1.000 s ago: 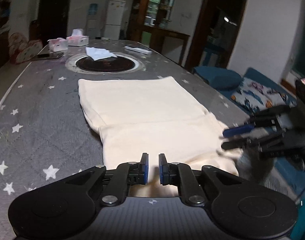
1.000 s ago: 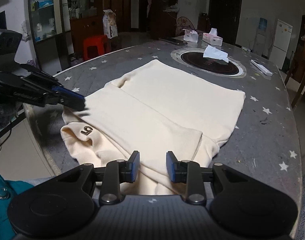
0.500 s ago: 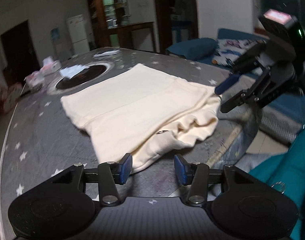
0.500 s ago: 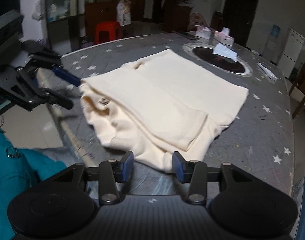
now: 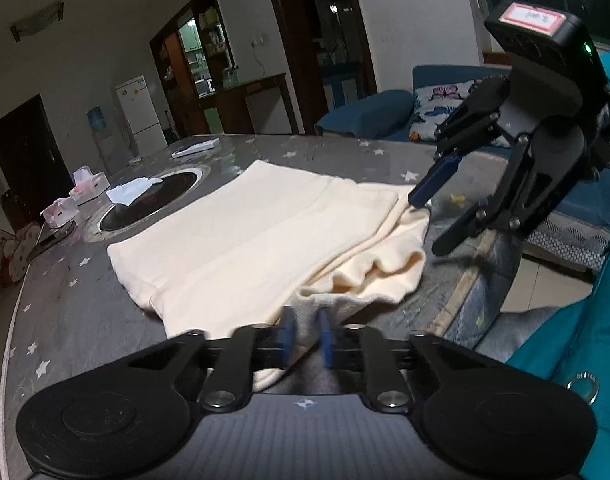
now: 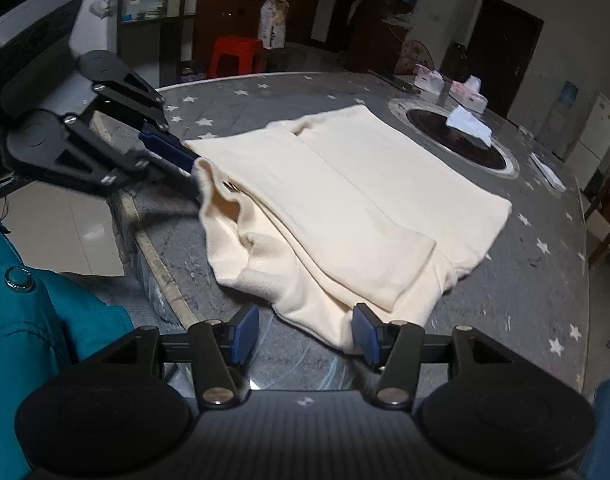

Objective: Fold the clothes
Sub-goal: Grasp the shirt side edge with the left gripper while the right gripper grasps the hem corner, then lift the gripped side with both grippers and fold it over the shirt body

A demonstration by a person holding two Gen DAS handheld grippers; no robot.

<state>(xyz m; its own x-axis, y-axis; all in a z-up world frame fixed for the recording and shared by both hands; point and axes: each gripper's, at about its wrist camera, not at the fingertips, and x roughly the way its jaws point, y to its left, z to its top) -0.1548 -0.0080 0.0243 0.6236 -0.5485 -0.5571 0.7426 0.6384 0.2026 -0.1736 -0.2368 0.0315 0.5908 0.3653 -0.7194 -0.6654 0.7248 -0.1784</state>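
A cream garment (image 5: 265, 236) lies partly folded on the grey star-patterned table (image 5: 65, 296), its near end bunched at the table's front edge. It also shows in the right wrist view (image 6: 345, 208). My left gripper (image 5: 303, 330) is shut on the garment's near corner; it appears in the right wrist view (image 6: 193, 176) pinching that corner. My right gripper (image 6: 305, 334) is open, its blue pads straddling the garment's near hem. It shows open in the left wrist view (image 5: 429, 224) by the garment's right corner.
A round black burner (image 5: 153, 196) sits in the table centre with a white tissue (image 5: 131, 190) on it. Tissue boxes (image 5: 89, 184) stand at the far side. A red stool (image 6: 235, 56), a blue sofa (image 5: 385, 114) and the person's teal jacket (image 6: 33, 320) surround the table.
My left gripper closed from open onto the garment's near corner. My right gripper opened wider and sits close to the hem. Both viewpoints swung lower toward the table's front edge.
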